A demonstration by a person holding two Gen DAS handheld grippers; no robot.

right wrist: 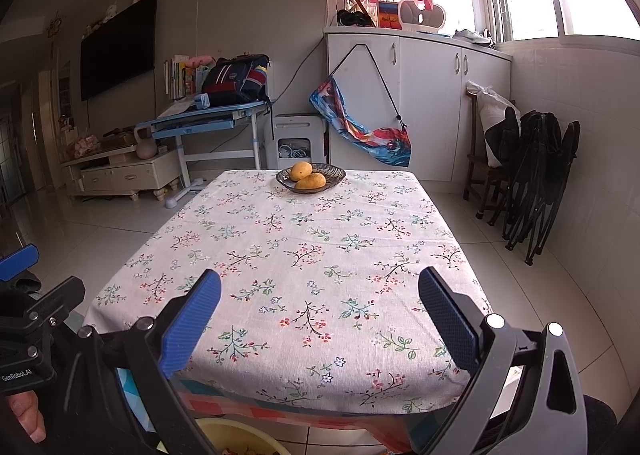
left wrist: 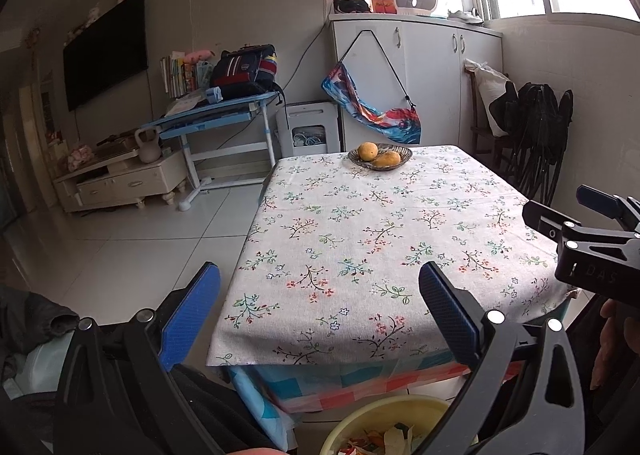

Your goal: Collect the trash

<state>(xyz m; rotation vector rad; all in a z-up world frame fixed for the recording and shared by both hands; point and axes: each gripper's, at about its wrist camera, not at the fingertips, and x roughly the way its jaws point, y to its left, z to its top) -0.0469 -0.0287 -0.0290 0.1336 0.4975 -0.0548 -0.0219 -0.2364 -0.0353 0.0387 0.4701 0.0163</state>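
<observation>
The left gripper (left wrist: 320, 311), fitted with blue ribbed pads on black arms, is held with its jaws wide apart and nothing between them, above the near edge of the square table covered by a white floral-print tablecloth (left wrist: 360, 239). The right gripper (right wrist: 320, 315), of the same build, is likewise spread and empty over the near part of the same table. A round yellow plastic basin (left wrist: 360, 421) is positioned below the near table edge, and scraps of trash (left wrist: 394, 437), paper-like and orange pieces, are contained in it. A dark round woven dish (left wrist: 380, 157) holding two yellow-orange fruits (left wrist: 368, 151) is located at the far edge of the table, well apart from both grippers.
</observation>
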